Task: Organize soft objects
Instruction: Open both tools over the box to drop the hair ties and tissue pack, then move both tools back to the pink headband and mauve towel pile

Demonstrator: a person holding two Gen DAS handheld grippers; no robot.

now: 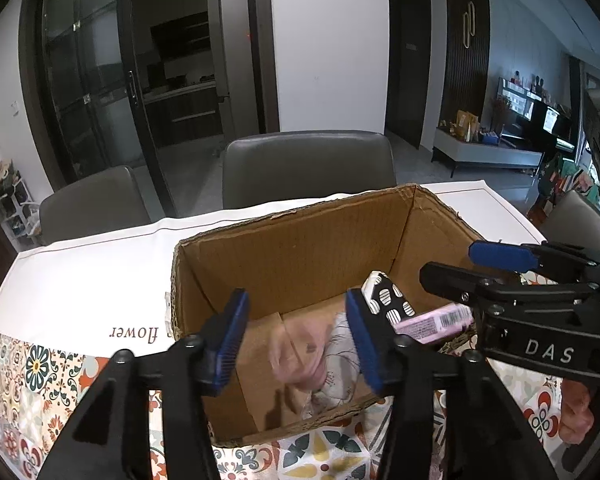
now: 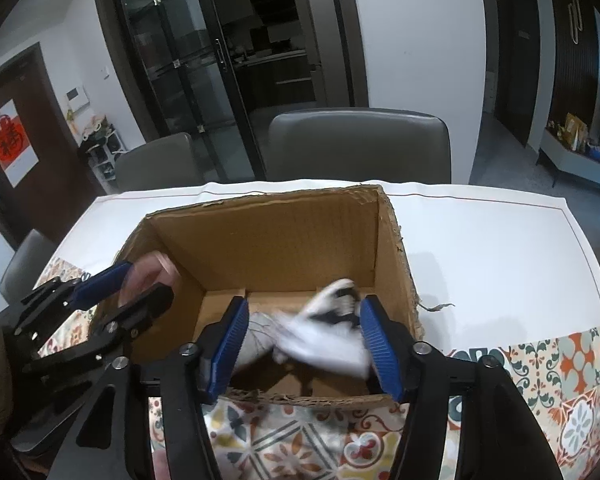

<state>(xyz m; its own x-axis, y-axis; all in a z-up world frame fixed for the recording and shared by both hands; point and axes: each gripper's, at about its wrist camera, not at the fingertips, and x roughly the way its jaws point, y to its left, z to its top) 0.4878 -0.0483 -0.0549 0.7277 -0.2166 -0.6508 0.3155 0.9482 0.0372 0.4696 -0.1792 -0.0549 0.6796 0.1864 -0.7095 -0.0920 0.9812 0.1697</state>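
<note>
Left gripper point(image 1: 296, 340): fingers apart above the cardboard box point(image 1: 300, 240), clamping nothing; a blurred pink item point(image 1: 300, 354) lies between them, apparently dropping.
Right gripper point(image 2: 302, 346): likewise spread, empty; a blurred white cloth point(image 2: 324, 344) tumbles below.
Box contents: spotted black-and-white pack point(image 1: 388, 298), pink pack point(image 1: 432, 324), gathered inside for tidy storage.
Support: patterned tablecloth point(image 1: 32, 376).

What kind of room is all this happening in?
Most likely the dining area of a home. A cardboard box sits on a table under a patterned tablecloth, grey dining chairs stand at the far side, and glass doors behind seem to open onto a kitchen.
</note>
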